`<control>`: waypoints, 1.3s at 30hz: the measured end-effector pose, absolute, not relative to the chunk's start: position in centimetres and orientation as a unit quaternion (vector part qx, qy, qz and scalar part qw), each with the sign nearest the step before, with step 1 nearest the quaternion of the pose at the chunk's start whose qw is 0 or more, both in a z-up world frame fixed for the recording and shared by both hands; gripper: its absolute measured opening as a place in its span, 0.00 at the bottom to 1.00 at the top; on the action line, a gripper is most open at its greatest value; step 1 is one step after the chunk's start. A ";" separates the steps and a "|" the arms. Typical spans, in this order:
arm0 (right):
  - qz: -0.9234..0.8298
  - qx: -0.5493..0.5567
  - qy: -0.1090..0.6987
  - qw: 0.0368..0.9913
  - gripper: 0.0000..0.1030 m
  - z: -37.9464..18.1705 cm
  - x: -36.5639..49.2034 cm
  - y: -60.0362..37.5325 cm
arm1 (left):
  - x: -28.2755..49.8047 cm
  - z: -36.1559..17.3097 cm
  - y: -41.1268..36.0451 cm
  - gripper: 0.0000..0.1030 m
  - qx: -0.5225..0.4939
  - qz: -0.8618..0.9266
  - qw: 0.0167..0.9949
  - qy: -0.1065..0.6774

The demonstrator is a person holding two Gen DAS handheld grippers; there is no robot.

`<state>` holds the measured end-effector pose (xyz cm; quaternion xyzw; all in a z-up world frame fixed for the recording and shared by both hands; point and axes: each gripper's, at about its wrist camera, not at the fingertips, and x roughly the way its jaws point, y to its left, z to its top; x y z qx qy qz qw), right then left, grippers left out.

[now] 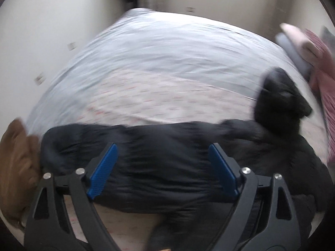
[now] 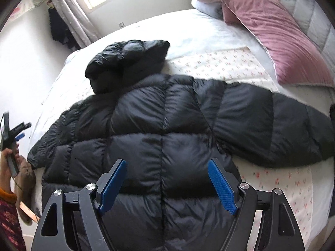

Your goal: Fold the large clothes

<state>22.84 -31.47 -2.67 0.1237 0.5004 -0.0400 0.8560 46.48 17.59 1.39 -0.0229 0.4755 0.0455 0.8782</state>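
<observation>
Black quilted puffer jacket point(image 2: 159, 129) lies spread flat on the bed point(image 2: 209, 39), filling the middle of the right wrist view: hood point(image 2: 127, 56) toward upper left, one sleeve point(image 2: 272, 123) stretched out to the right edge, the other sleeve point(image 2: 54, 138) angled down to the left. Shell is glossy and slick, stitched into puffy rectangular panels with a seam running down the centre

Right tongs point(image 2: 167, 186), bottom centre of that view: spread wide, blue ribbed pads point(image 2: 222, 186) well apart, nothing pinched. They hang above the lower body of the jacket; contact cannot be told

Left tongs point(image 1: 163, 171), bottom centre of the left wrist view: also spread wide, blue ribbed pads point(image 1: 103, 171) apart with nothing gripped between them. This picture is heavily motion-blurred; the jacket point(image 1: 167, 156) shows as a dark band across the lower frame, hood point(image 1: 280, 98) at right. The same left tongs point(image 2: 19, 131) appear small at the left edge of the right wrist view, held in a hand point(image 2: 12, 161) clear of the jacket, beside the left sleeve end

Bed cover is pale, slightly wrinkled fabric; a white sheet with small red floral print point(image 2: 226, 67) lies under the jacket. Pink velvet-looking cushion point(image 2: 276, 39) with a soft sheen sits upper right, a grey padded headboard point(image 2: 303, 6) behind it. Pale curtain point(image 2: 69, 8) hangs at upper left
</observation>
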 end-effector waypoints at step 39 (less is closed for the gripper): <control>0.000 0.129 0.528 0.839 0.79 -9.5 33.2 -33.1 | 53.0 -1.8 -2.2 0.06 0.063 -0.114 0.917 0.377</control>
